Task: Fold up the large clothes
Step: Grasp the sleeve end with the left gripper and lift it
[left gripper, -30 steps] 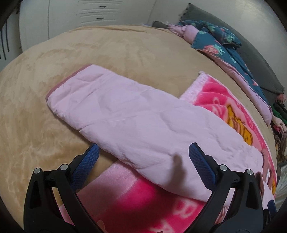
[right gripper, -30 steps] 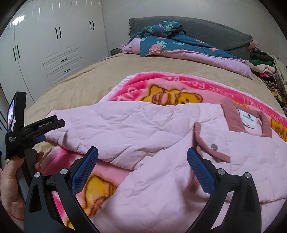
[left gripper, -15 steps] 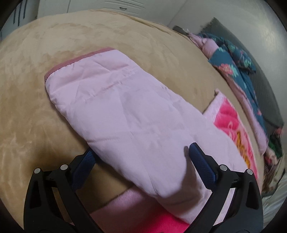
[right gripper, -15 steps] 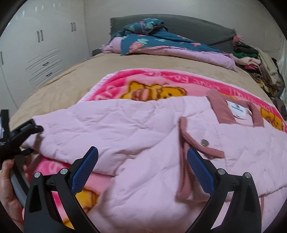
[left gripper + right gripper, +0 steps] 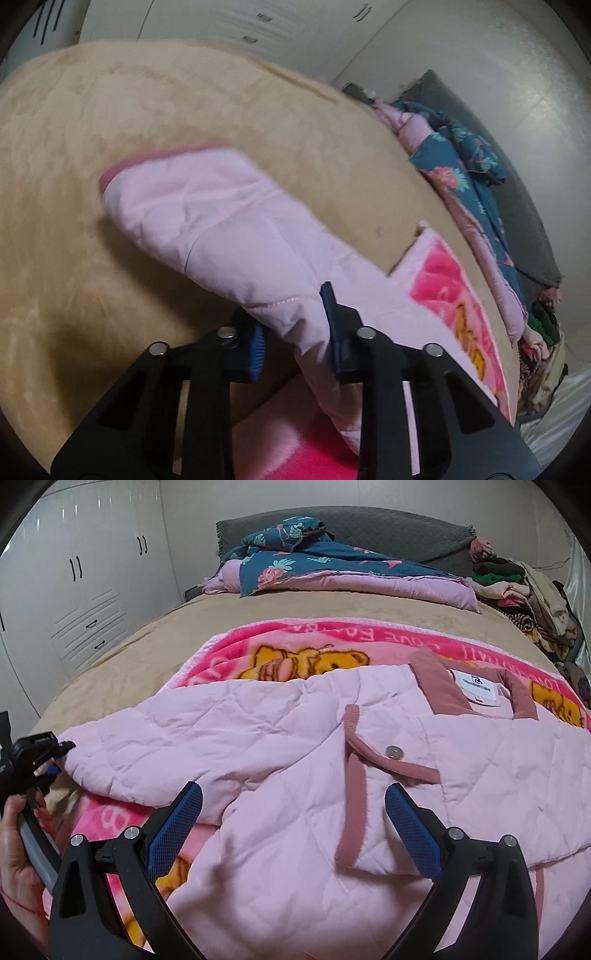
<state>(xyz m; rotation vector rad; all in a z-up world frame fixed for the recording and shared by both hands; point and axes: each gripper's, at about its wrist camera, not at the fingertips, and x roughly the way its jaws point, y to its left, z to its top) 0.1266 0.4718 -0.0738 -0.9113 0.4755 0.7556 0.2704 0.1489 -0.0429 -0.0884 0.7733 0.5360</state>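
Observation:
A light pink quilted jacket point(image 5: 295, 768) with dusty-rose trim lies on a pink bear-print blanket point(image 5: 306, 653) on the bed. Its collar and label face up at the right in the right wrist view. My left gripper point(image 5: 295, 332) is shut on the jacket's sleeve point(image 5: 221, 221) and holds it lifted off the bed, the cuff pointing away. The left gripper also shows at the left edge of the right wrist view point(image 5: 40, 753), at the sleeve end. My right gripper point(image 5: 291, 830) is open and empty, hovering over the jacket's front panel by the snap button.
The tan bedspread point(image 5: 110, 110) covers the bed. A teal floral duvet point(image 5: 314, 561) and grey headboard lie at the far end. A heap of clothes point(image 5: 517, 587) sits at the far right. White wardrobes point(image 5: 74, 590) stand at the left.
My left gripper moved in over the sleeve, closed on it and raised it off the bed. My right gripper stayed open and shifted slightly over the jacket front.

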